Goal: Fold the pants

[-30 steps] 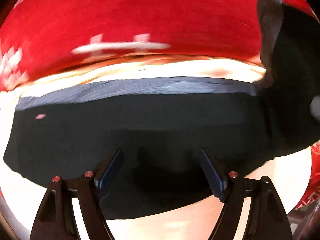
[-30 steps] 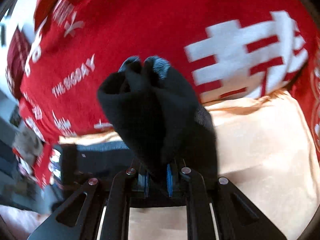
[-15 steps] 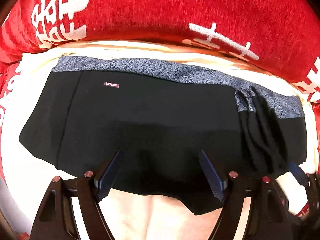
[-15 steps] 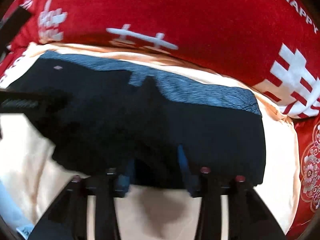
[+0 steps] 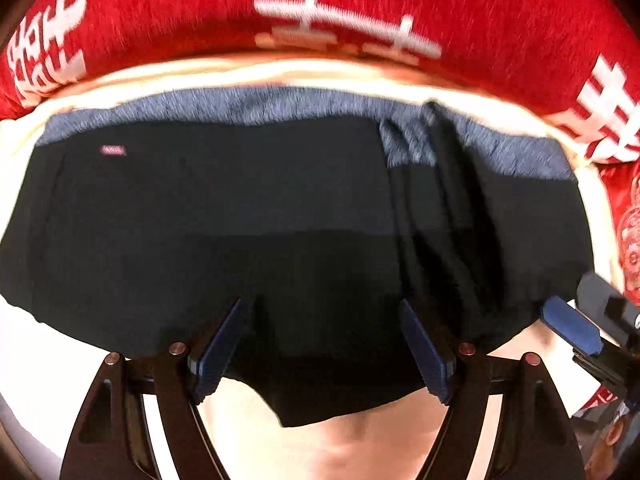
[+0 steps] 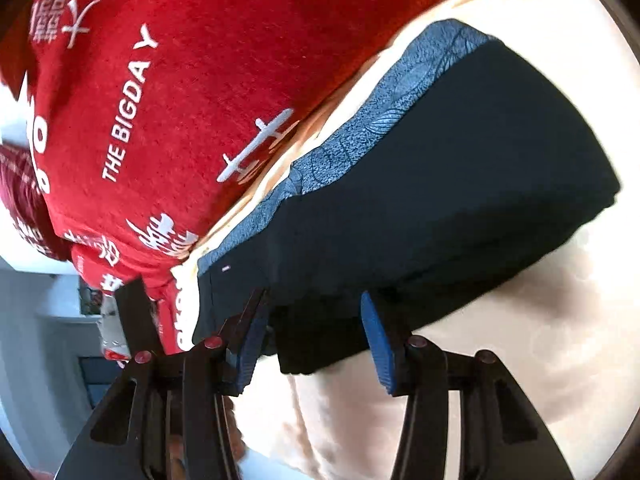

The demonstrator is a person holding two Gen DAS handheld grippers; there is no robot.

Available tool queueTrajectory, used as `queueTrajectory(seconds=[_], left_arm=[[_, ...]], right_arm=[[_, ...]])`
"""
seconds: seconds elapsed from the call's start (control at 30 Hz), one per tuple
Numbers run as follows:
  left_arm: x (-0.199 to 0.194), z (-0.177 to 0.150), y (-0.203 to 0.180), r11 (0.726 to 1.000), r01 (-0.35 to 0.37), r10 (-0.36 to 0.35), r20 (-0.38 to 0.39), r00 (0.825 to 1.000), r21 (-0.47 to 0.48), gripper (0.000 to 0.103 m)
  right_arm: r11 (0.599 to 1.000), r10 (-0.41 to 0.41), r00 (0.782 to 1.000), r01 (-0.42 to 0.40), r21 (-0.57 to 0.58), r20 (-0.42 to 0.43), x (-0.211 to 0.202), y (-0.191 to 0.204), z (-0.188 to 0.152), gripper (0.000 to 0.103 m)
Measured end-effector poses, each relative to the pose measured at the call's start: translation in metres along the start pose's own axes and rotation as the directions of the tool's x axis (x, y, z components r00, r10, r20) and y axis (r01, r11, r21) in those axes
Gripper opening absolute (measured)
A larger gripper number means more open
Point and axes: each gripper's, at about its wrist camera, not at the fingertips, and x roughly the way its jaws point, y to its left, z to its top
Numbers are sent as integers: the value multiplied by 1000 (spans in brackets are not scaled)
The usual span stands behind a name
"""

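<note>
Black pants (image 5: pixel 248 216) folded flat on the cream sheet (image 6: pixel 560 340)

Both grippers, left gripper (image 5: pixel 320 344) and right gripper (image 6: pixel 314 340), sit with jaws apart over the near edge, gripping nothing.

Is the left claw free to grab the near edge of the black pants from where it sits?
Probably yes. The left claw is open with the near edge of the black pants between its pads, and nothing covers that edge; the right claw sits off to the side.
</note>
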Motion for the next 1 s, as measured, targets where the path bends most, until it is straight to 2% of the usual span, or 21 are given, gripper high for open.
queueTrajectory(seconds=[0.07, 0.1, 0.2, 0.3, 0.37, 0.4, 0.43, 0.47, 0.5, 0.63, 0.7, 0.73, 0.77, 0.83, 0.87, 0.9, 0.93, 0.97, 1.0], left_arm=[[9, -2, 1, 1000, -5, 5, -11, 1000, -13, 83], [10, -2, 4, 999, -17, 17, -6, 1000, -29, 90], [10, -4, 6, 1000, -7, 7, -9, 1000, -28, 90], [10, -3, 6, 1000, -16, 16, -7, 1000, -5, 90], [5, -1, 4, 1000, -28, 28, -12, 1000, -2, 90], [1, 0, 4, 999, -36, 36, -8, 999, -3, 90], [-5, 0, 6, 999, -42, 42, 1, 999, -4, 90], [-10, 1, 5, 999, -48, 48, 11, 999, -4, 90], [-18, 2, 5, 999, -51, 51, 23, 998, -4, 90], [-34, 5, 21, 997, -71, 71, 52, 996, 1, 90], [-33, 7, 28, 995, -100, 100, 40, 994, -5, 90], [-34, 8, 33, 994, -112, 113, 25, 993, -14, 90], [-35, 9, 35, 994, -111, 112, 21, 994, -21, 90], [-42, 10, 34, 994, -106, 106, 36, 994, -14, 90], [-45, 12, 32, 994, -111, 110, 41, 993, 0, 90], [-49, 14, 28, 993, -113, 112, 47, 993, 19, 90], [-53, 17, 24, 993, -111, 109, 54, 993, 30, 90], [-57, 20, 19, 994, -106, 103, 63, 993, 38, 90], [-62, 24, 12, 994, -98, 95, 71, 993, 44, 90]], right_arm=[[996, 21, 1000, -19, 82, -12, 7, -13, -3, 52], [991, 31, 999, -28, 130, -20, 10, -22, -6, 52], [974, 58, 998, -58, 218, 4, 11, -37, -15, 52], [964, 93, 994, -102, 247, 49, 9, -39, -10, 52], [943, 115, 991, -132, 305, 73, 13, -48, -5, 52], [926, 124, 989, -144, 349, 78, 16, -54, -4, 45], [905, 133, 988, -154, 396, 79, 19, -60, -3, 17], [892, 122, 990, -140, 430, 70, 20, -65, -3, 5], [892, 107, 992, -123, 435, 61, 19, -65, -4, 5], [921, 120, 990, -137, 365, 67, 12, -45, -9, 5], [951, 60, 998, -68, 301, 34, 23, -36, -12, 5], [955, 20, 1000, -20, 296, 4, 35, -38, -14, 5], [948, 14, 1000, -8, 318, -15, 41, -43, -18, 5], [939, 38, 999, -29, 342, -22, 39, -45, -19, 6], [948, 29, 999, -15, 317, -41, 35, -41, -19, 9], [960, 15, 997, 6, 281, -72, 30, -36, -19, 15], [975, -4, 992, 32, 221, -126, 24, -27, -19, 29], [986, -23, 985, 50, 158, -168, 16, -19, -19, 37], [992, -33, 982, 54, 112, -183, 8, -14, -18, 48]])
